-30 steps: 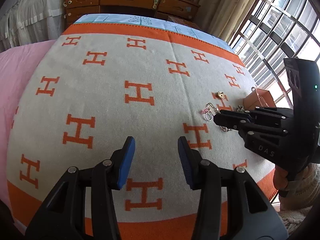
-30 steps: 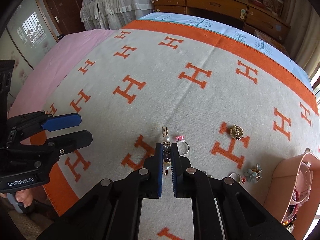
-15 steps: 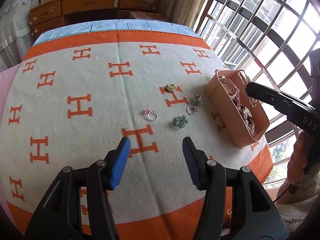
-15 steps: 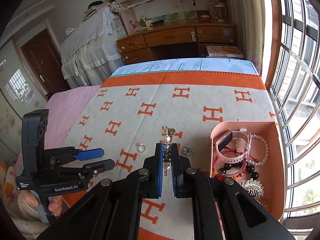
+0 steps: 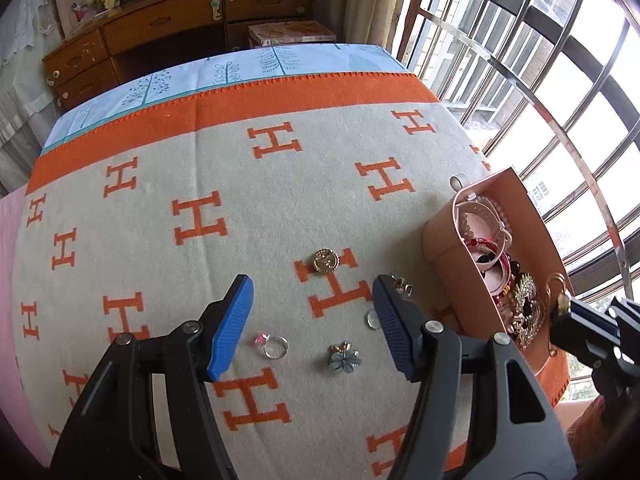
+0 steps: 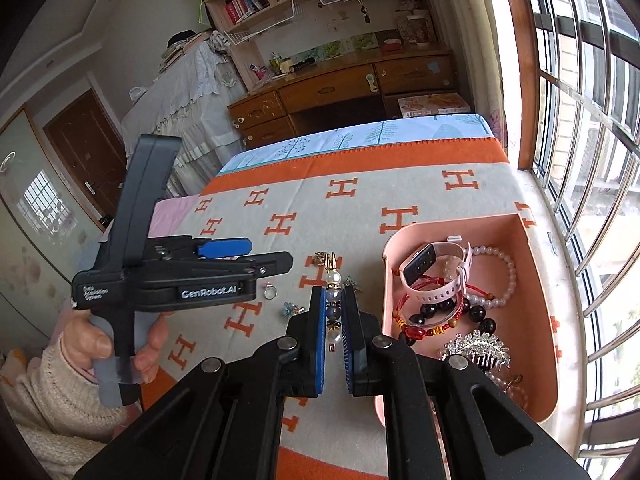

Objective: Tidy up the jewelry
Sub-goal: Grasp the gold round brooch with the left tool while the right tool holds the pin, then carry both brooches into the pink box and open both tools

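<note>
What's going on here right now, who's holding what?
A person is sorting jewelry on an H-patterned blanket into a pink tray. The right hand-held gripper is shut on a beaded earring, held up beside the tray, which already holds a watch, bracelets and a hair comb. The left hand-held gripper is open and empty above the loose pieces on the blanket: a gold brooch, a ring and a blue flower piece.

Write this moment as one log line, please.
right gripper: shut on beaded pearl earring | left gripper: open | pink plastic tray: beside
</note>
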A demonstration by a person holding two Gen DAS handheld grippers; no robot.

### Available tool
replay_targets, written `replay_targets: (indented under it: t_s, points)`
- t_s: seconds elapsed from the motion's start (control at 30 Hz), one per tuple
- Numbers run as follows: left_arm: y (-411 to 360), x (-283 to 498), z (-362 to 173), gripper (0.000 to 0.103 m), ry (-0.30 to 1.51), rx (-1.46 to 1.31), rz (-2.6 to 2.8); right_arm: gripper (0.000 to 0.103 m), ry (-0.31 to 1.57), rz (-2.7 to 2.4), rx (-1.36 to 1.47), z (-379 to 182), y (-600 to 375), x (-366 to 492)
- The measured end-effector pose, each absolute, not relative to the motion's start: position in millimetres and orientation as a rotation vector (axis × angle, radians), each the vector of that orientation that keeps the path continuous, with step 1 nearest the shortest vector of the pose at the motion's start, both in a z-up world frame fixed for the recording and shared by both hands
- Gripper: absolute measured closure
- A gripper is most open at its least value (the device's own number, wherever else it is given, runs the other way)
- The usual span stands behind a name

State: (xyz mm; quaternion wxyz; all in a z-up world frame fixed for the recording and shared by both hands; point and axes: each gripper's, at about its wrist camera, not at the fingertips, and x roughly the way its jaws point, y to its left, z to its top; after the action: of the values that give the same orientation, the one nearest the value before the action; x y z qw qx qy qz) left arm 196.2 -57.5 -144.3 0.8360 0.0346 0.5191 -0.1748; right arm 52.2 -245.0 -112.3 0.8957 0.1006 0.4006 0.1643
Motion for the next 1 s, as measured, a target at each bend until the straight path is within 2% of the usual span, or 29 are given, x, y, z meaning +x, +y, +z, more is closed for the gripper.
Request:
replay_targets:
  t_s: [0.1,0.3,0.67,0.73,0.77,0.8,1.0]
  points:
    - [-66,221,-160,0.052,1.179,0.023,-0.362,0.096,0.83,0.34,0.231,-114,-251,51]
    - [-78,238,-178,0.062,1.252,0.053,-0.325,0.096,0.824,0.347,0.252,-116,-255,50]
    - [-87,242,-188,0.07,1.274,0.115,-0.278,0.096,0.823,0.35,0.275,-120,-257,50]
    - [-89,244,-188,0.076,1.267,0.135,-0.266,0.096,0.822,0.348,0.278,-120,-257,49]
    - [-90,244,-188,0.084,1.263,0.147,-0.258,0.096,0.821,0.347,0.28,-120,-257,48]
    - [-91,244,-188,0.087,1.26,0.154,-0.255,0.096,0.821,0.346,0.281,-120,-257,48]
    - [-90,238,-178,0.087,1.252,0.098,-0.278,0.096,0.806,0.331,0.287,-116,-257,41]
